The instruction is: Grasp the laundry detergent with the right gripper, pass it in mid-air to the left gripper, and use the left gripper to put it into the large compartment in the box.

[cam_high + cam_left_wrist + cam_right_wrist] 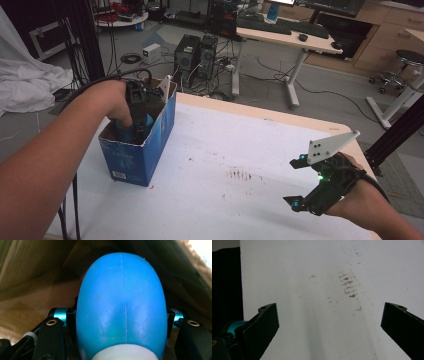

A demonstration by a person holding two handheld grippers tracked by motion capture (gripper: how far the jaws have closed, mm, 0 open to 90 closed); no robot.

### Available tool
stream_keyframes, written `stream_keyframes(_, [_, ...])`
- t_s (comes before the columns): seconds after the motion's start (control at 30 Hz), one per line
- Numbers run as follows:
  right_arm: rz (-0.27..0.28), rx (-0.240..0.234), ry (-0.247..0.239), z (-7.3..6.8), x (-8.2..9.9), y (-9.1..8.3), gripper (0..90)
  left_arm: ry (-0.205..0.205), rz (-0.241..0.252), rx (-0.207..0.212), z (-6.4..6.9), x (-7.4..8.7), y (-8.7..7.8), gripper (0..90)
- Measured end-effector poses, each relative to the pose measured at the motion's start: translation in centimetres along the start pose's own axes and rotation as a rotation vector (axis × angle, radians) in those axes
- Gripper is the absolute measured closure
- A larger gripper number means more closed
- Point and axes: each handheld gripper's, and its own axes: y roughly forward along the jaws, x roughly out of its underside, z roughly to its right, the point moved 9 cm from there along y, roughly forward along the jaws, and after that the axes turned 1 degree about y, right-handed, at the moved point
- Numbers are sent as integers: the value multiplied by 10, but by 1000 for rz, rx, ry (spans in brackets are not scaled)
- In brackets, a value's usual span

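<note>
Hands work at a white table (260, 150), each holding a two-jaw gripper, with an open blue cardboard box (145, 150) as the landmark at the table's left edge. The left gripper (136, 117) reaches down into the top of the box, its jaws closed on a smooth blue rounded object (121, 305) with a white band at its near end; in the left gripper view that object sits squarely between the two black jaws, pressed at both sides, with the brown inner walls of the box (30, 277) rising around it. From above, a patch of the same blue shows inside the box just beneath the person's left hand (107, 100). A grey three-cornered plate on the gripper stands up over the box's far rim. Well to the right of the box, near the table's front right corner, the right gripper (297, 182) hangs just over the tabletop with its jaws spread wide and nothing between them; the right gripper view looks between those jaws at bare white surface. Brown smudges (241, 174) mark the table between the box and the right gripper. Beyond the box, on the floor behind the table, stand two dark computer towers (195, 55) amid cables.
</note>
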Motion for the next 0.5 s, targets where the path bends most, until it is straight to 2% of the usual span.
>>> stream_keyframes(0.2, [-1, -5, 2, 0, 1, 2, 8, 30, -1, 13, 1, -3, 1, 385])
stream_keyframes(0.37, [-1, -4, 3, 0, 1, 3, 8, 25, 1, 25, 0, -2, 1, 378])
stream_keyframes(0.5, [-1, -3, 0, 1, 3, 3, 8, 17, 1, 29, 1, -1, 0, 316])
